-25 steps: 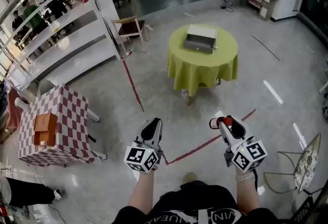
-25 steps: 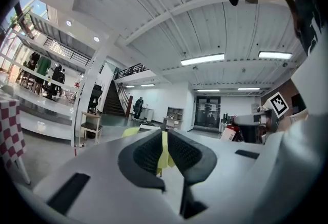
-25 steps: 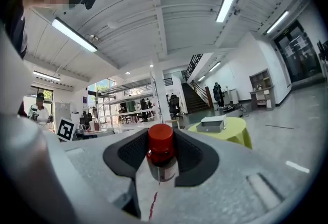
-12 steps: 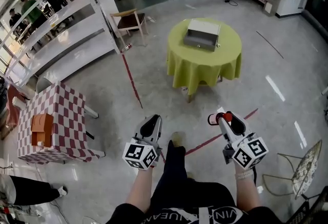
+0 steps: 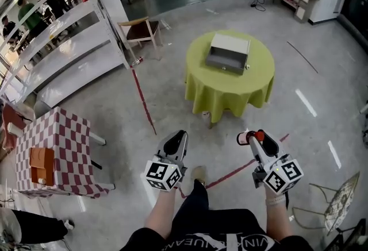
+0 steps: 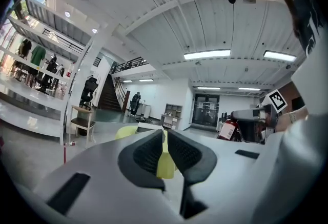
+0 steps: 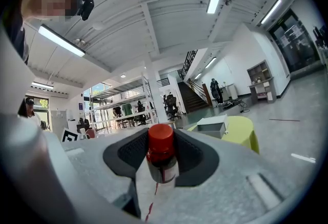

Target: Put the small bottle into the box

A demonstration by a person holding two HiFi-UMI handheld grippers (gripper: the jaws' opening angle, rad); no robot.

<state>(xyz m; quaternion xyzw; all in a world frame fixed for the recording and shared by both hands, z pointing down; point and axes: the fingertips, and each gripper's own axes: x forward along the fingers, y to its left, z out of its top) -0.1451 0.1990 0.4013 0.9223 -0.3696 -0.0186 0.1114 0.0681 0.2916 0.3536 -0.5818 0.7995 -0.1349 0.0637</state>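
Your right hand-held gripper [image 5: 250, 136] is clenched on the small bottle [image 7: 162, 159] and your left hand-held gripper [image 5: 175, 144] is pinched nearly closed on nothing, so the pickup looks done, but the box [image 5: 225, 64] sits well ahead on the bench [image 5: 230, 90], not yet reached

Black top [image 5: 218, 228], white chest lettering [image 5: 230, 242]

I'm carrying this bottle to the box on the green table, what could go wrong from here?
The right gripper holds the small bottle by its jaws alone, cap out; a stride could jolt it loose.
The box sits far in on the table; a short reach might land it on the cloth.
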